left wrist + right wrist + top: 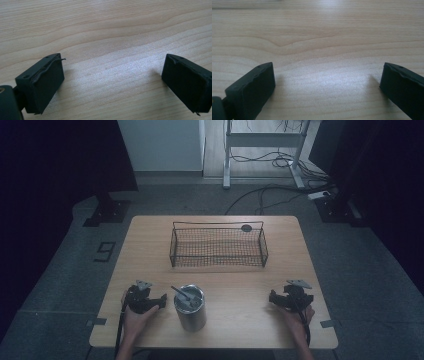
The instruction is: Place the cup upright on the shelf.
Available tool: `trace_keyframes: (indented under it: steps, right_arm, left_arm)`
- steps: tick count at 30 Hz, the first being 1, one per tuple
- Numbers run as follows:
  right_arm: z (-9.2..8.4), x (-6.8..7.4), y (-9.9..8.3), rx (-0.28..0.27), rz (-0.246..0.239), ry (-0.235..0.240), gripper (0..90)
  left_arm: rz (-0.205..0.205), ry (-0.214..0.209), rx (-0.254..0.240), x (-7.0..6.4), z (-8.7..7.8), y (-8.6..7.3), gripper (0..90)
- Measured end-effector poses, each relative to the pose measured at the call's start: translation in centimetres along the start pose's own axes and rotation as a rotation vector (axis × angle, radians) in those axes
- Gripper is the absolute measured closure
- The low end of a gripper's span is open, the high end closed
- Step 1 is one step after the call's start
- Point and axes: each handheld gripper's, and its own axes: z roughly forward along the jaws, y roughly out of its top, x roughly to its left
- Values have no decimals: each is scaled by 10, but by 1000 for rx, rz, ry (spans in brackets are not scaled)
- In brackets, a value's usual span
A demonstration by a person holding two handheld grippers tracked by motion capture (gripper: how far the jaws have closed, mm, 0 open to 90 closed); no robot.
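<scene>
Your left gripper (161,302) rests on the desk (150,245), jaws wide and empty, just beside the steel cup (190,312) with a utensil (181,293) inside. Your right gripper (273,298), equally wide and empty, sits well apart. The wire basket (218,261) stands beyond.

In the high view the tool (181,293) standing in the steel cup (190,308) is too small to identify, and its lower part is hidden inside the cup. In both gripper views the jaws are cut off by the bottom and side edges. The small dark round thing (246,227) behind the wire basket (218,247) is too small to tell.
</scene>
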Motion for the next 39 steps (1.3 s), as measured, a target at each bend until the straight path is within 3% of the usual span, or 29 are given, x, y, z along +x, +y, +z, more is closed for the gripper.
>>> trace_keyframes:
  steps: [17, 21, 30, 39]
  right_arm:
    - [0, 0, 0, -1, -10, 6, 0]
    - [0, 0, 0, -1, -11, 8, 0]
    - [0, -1, 0, -3, -16, 12, 2]
    - [0, -1, 0, -4, -16, 12, 4]
  left_arm:
    - [-6, 8, -8, 1, -1, -1, 64]
    - [7, 29, -12, 2, -4, -2, 70]
    - [-23, 3, -83, 6, -26, -1, 79]
    - [2, -34, -131, -1, -49, 1, 78]
